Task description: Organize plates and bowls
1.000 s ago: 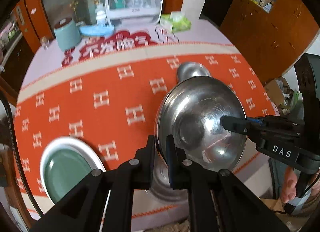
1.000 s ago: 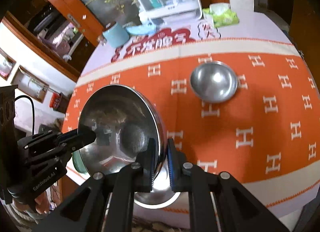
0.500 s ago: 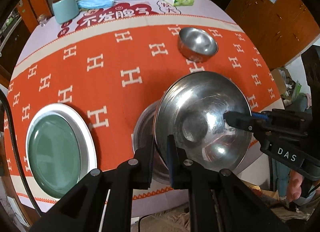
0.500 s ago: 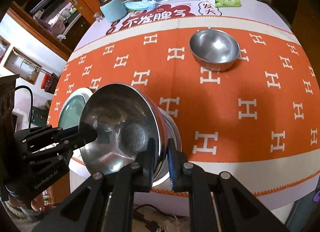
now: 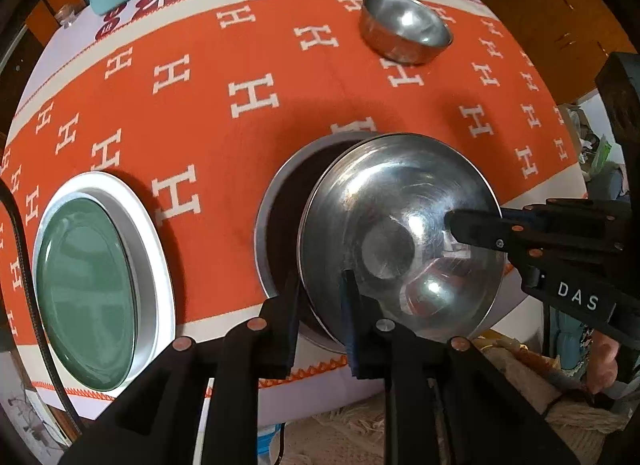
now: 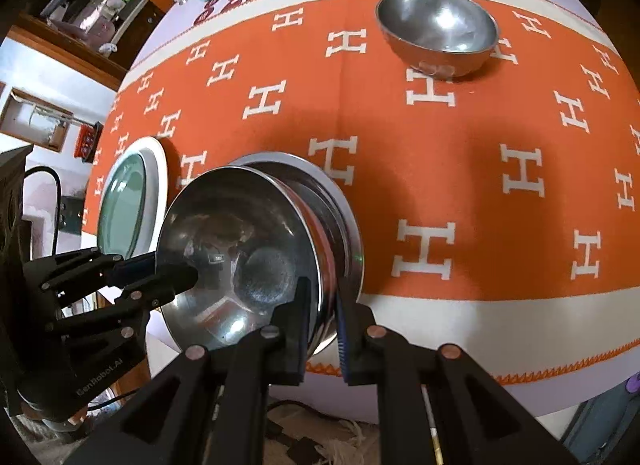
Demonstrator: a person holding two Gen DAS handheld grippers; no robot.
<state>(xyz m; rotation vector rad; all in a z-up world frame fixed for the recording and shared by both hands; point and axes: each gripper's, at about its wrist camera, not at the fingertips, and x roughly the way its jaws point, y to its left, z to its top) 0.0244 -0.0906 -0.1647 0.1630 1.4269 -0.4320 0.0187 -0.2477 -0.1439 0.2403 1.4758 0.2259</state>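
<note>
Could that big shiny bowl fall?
The left hand-held gripper has just been opening with the rim of the big steel bowl between its fingers, so only the right hand-held gripper grips it; it might tip and clang. The lower bowl sits near the table edge; a bump could push it off.

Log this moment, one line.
left gripper: jaws just opening, rim between | right gripper: shut on large bowl | large bowl: tilted in basin | small bowl, green plate: apart

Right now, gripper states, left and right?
Left gripper: open; jaws have just been opening, rim of the big bowl loose between them.
Right gripper: shut on the big bowl's rim.
</note>
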